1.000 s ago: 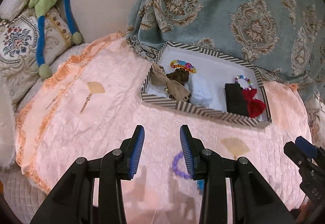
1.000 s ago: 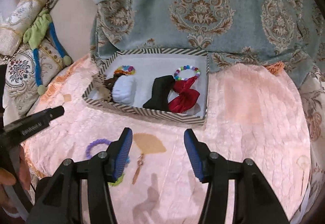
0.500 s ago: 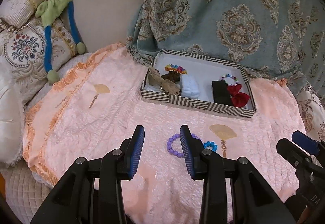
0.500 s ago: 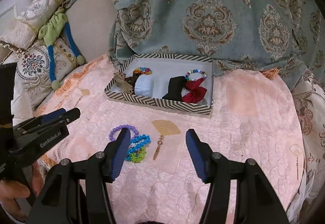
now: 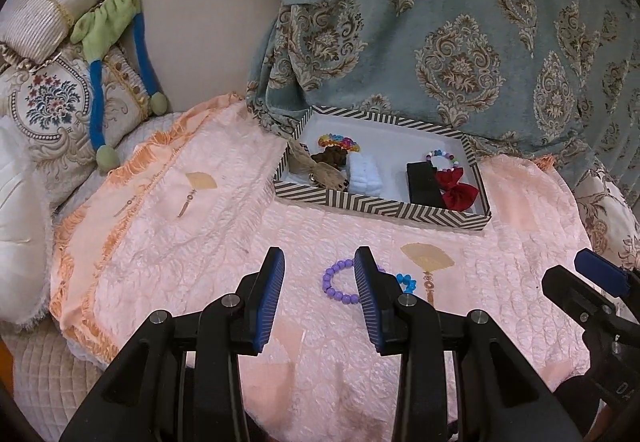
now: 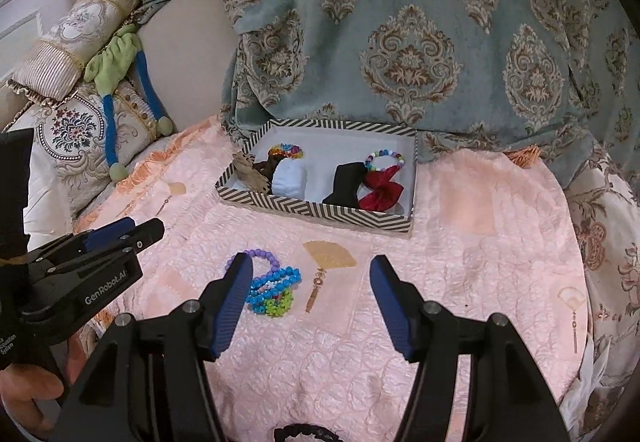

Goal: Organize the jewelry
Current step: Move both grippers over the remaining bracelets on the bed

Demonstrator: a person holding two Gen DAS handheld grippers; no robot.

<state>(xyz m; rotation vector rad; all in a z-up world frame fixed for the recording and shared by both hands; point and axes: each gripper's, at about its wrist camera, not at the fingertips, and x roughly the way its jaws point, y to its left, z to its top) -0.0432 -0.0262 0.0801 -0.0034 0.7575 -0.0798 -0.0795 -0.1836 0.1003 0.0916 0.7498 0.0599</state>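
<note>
Both grippers hang above a pink quilted cloth point(image 6: 460, 274) with nothing between their blue pads. The left gripper point(image 5: 318, 298) stands parted with a clear gap; its black body, seen from the right wrist view, reads "GenRobot.AI" in white, with smaller print below too cut off to read. The right gripper point(image 6: 310, 300) stands wide, its jaws opening. On the cloth lie a purple bead bracelet point(image 5: 335, 284) and, just beside it, a heap of blue and green bead bracelets point(image 6: 274, 292). Farther back sits a chevron-striped box point(image 6: 320, 210) holding a rainbow bracelet point(image 6: 286, 151), a pastel bead bracelet point(image 6: 385, 157), a red bow point(image 6: 380, 191), a black bow point(image 6: 346, 183), a white scrunchie point(image 6: 289, 179) and brown hair pieces point(image 5: 330, 157).
</note>
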